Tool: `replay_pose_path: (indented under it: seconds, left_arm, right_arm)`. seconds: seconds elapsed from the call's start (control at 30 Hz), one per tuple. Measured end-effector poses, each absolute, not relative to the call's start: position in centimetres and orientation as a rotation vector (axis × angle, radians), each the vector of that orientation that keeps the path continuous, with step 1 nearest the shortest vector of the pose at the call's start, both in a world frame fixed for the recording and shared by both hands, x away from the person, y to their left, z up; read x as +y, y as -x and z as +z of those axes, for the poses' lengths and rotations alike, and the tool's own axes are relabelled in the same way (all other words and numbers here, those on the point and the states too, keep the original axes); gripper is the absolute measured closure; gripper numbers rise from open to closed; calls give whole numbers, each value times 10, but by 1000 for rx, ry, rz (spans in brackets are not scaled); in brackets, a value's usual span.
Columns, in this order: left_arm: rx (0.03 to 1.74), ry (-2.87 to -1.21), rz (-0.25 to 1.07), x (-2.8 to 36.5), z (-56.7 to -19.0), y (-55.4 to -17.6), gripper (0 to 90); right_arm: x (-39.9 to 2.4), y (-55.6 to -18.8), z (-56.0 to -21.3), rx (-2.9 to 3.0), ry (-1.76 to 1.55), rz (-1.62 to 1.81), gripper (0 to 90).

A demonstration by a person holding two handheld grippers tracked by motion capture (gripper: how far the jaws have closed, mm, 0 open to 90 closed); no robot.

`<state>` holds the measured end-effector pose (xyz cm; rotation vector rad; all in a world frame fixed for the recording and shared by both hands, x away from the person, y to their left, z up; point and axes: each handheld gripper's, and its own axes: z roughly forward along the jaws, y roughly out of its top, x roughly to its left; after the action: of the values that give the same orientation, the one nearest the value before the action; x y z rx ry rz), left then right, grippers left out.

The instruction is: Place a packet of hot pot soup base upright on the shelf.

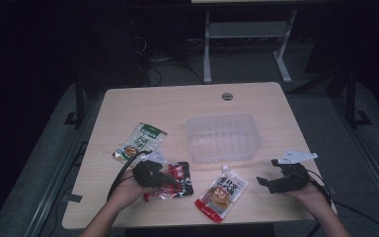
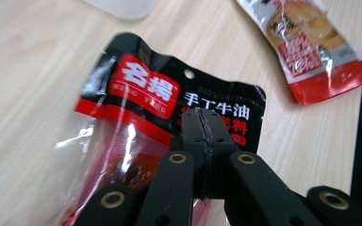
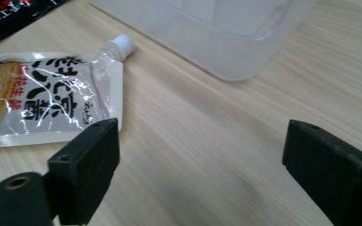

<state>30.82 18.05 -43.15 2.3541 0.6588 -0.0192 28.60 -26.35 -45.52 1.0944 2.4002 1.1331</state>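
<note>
A: Right, the container first — one clear plastic tub (image 1: 222, 137) at mid-table, nothing in it that I can see.

B: Agreed. Pouches?

A: Three. A green one (image 1: 139, 142) left of the tub, a black-and-red one (image 1: 173, 180) at the near edge, and a white-and-red spouted one (image 1: 221, 192) beside it, toward the right. Two grippers, one table (image 1: 177, 103).

B: The black-and-red sauce pouch is the one in play?

A: Yes — the left gripper (image 2: 202, 123) has its jaws pressed flat together, and in the left gripper view the tips sit over the pouch's printed black face (image 2: 169, 101). Whether any film is pinched between them, I cannot tell.

B: Its lie?

A: Flat on the wood. In the high view its long axis runs roughly front to back, black header with the hang-hole toward the tub, red clear end toward the person.

B: And the right hand?

A: The right gripper (image 3: 200, 155) stands with its jaws wide, nothing between them but bare wood. It rests near the table's right edge, aimed left at the spouted pouch (image 3: 42, 101), whose white cap (image 3: 123, 44) points toward the tub (image 3: 226, 42).
</note>
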Motion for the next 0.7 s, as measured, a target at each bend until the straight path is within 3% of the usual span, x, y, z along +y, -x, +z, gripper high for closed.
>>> replay_pose_path:
  seconds: [0.7]
  left_arm:
    - [800, -2260, 94, 238, -420, -292, 895]
  right_arm:
    - [-232, -272, -441, 2520, -1022, 1215, 134]
